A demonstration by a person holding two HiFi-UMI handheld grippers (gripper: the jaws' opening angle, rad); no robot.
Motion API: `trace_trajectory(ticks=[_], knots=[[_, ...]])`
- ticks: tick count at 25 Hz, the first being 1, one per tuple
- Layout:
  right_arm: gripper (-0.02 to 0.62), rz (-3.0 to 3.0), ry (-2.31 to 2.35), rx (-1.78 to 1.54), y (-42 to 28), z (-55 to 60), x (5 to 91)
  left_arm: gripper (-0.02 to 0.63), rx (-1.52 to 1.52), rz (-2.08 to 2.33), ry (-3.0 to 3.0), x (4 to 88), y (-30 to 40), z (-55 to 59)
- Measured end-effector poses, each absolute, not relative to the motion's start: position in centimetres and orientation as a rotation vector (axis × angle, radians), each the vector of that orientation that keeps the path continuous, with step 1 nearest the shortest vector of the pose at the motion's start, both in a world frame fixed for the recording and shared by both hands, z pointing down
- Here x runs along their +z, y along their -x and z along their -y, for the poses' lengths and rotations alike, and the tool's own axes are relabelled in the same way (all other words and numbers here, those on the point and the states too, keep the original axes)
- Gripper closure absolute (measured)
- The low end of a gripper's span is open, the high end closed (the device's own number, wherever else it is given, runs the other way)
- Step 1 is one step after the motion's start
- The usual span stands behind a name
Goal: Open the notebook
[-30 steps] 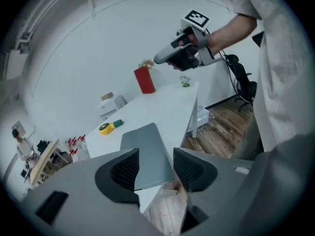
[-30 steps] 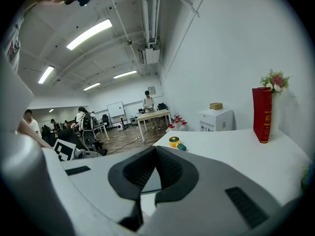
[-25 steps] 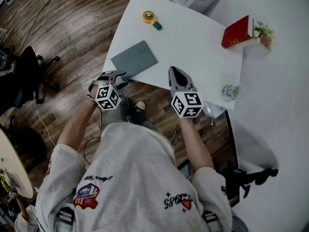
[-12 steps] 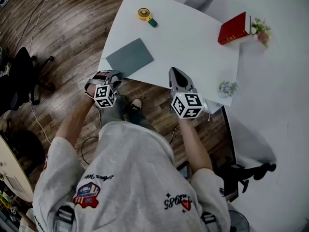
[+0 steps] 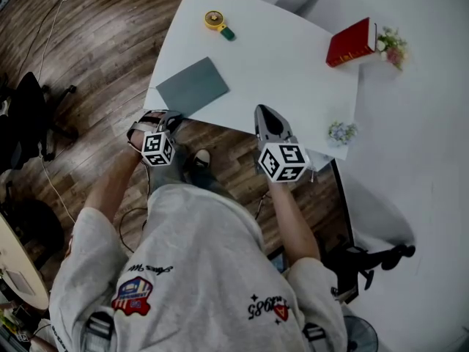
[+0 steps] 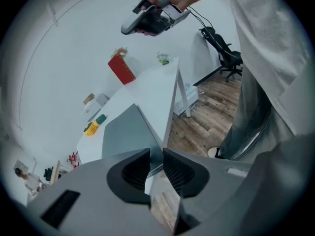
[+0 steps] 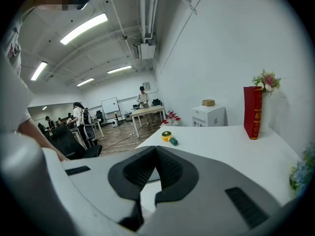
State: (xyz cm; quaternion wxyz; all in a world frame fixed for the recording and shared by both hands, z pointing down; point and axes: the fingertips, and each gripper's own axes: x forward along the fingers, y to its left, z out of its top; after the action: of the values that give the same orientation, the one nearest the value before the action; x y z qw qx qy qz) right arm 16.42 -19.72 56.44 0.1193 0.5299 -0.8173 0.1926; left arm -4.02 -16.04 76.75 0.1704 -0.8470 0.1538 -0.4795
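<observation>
The left gripper (image 6: 156, 155) has just been closing; its ribbed black pads (image 6: 138, 173) stand narrowly apart, a corner of the flat grey notebook (image 6: 125, 132) in the gap, on the smooth white table (image 6: 150, 90). The right gripper (image 7: 154, 154) has its jaws together, empty.

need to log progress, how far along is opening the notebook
Done: nothing yet; the grey notebook lies closed on the table. In hand: the left gripper is at its near corner, jaws just closing, grip unclear. Left: lift it open. The right gripper, shut and empty, hangs idle.
</observation>
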Motion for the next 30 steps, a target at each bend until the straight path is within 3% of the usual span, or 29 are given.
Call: trace_trajectory(ticks=[7, 15, 30], knots=[[0.592, 2.388, -1.54, 0.571, -16.2, 19.7, 56.6, 0.529, -1.377, -0.466, 2.418, 77.2, 4.3, 16.3], [0.592, 2.397, -1.534, 0.569, -15.9, 19.9, 56.4, 0.586, -1.331, -0.516, 2.692, 75.1, 4.6, 16.7], [0.592, 2.4, -1.562, 0.583, -15.8, 21.2, 56.2, 0.586, -0.657, -1.063, 3.339, 65.9, 7.5, 21.4]])
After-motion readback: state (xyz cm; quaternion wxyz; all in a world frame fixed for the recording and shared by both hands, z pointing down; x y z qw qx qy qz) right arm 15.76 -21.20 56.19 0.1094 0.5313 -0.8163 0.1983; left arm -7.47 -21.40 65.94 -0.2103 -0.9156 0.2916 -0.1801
